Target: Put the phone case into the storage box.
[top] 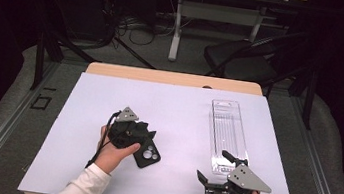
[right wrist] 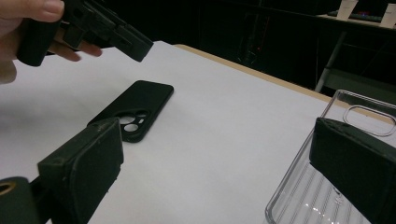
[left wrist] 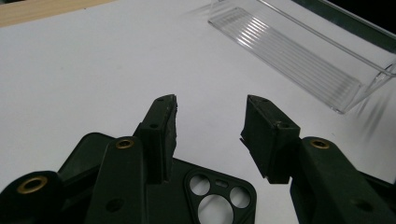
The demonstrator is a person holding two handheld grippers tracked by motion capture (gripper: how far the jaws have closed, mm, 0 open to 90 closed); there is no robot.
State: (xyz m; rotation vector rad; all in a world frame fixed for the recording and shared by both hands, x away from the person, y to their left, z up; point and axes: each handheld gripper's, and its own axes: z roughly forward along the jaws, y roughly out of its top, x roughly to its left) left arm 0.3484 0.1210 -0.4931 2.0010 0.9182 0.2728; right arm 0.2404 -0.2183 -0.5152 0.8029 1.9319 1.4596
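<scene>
Left tongs [left wrist: 211,135], jaws apart and empty, hover over the black phone case [top: 148,154] lying flat on the desk [top: 110,94], well left of the clear tray [top: 228,134]. Closing now, they could skid the thin case away; right tongs [top: 211,165] gape beside the tray.

bare mat [top: 178,113] between phone case [top: 148,155] and clear tray [top: 228,134].

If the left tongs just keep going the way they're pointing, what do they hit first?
Probably the black phone case lying on the white table right under the open left tongs. They slant down toward it; beyond sits the clear plastic tray, though depth is hard to judge.
</scene>
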